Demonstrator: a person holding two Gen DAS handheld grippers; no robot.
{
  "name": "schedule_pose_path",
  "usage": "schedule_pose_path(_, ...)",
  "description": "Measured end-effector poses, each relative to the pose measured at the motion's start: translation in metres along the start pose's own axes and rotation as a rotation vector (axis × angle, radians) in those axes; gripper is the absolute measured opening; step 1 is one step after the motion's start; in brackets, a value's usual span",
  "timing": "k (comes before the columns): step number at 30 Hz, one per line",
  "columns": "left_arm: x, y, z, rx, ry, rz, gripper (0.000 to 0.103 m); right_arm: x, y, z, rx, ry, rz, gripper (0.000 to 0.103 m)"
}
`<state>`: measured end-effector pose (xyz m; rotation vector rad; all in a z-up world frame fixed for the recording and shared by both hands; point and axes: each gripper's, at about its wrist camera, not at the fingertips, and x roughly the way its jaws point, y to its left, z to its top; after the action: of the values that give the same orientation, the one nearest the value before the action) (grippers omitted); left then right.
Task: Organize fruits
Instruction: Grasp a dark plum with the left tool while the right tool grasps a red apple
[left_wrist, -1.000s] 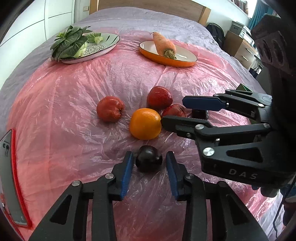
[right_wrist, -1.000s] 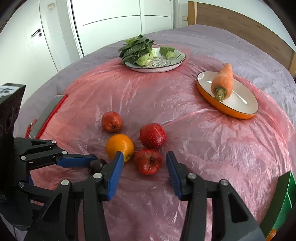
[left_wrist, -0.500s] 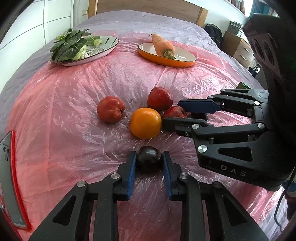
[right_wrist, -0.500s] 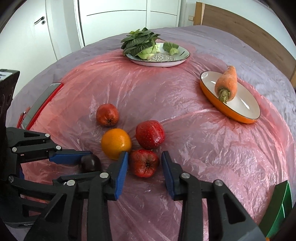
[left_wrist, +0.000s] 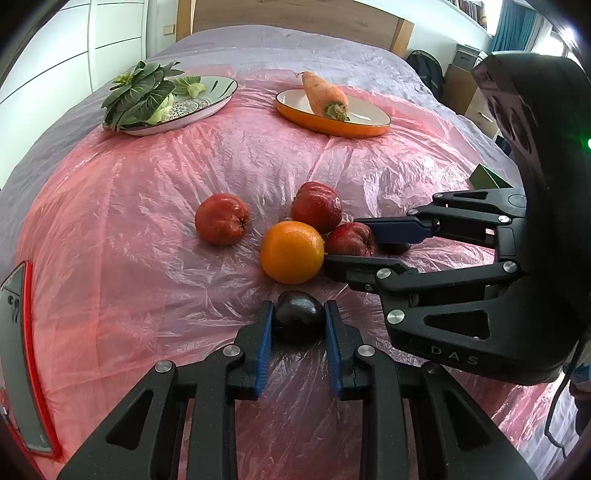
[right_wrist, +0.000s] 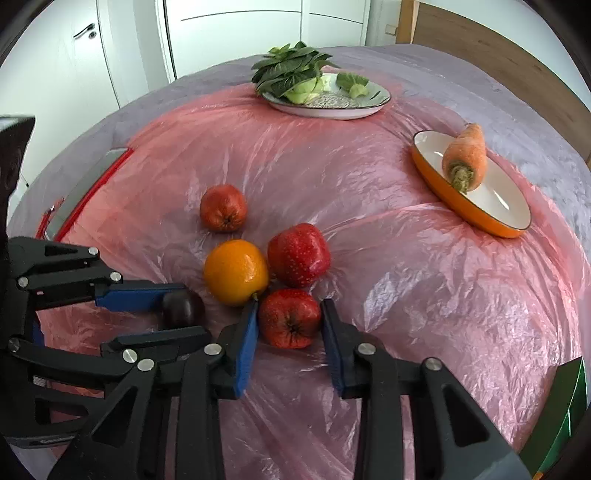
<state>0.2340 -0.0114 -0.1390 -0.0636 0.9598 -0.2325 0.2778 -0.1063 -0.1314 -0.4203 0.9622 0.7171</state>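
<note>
Pinching a dark plum (left_wrist: 298, 309), the left hand-held gripper (left_wrist: 298, 319) has both blue pads against it at the near edge of the fruit cluster on the bed's pink sheet (left_wrist: 147, 258). Just right, the right hand-held gripper (right_wrist: 290, 323) has just been closing and its pads now squeeze a red apple (right_wrist: 289, 317). An orange (right_wrist: 236, 272) and two more apples (right_wrist: 298, 254) (right_wrist: 223, 207) lie loose, so sorting looks barely begun. Far off, plates hold greens (left_wrist: 140, 94) and a carrot (left_wrist: 325, 96). "DAS" shows on the right gripper's body.
</note>
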Motion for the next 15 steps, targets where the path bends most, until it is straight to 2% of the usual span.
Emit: schedule_pose_path(15, -0.026, 0.006, 0.004, -0.05, -0.043, -0.015, 0.022, -0.031, 0.002, 0.004, 0.042, -0.054, 0.001, 0.058)
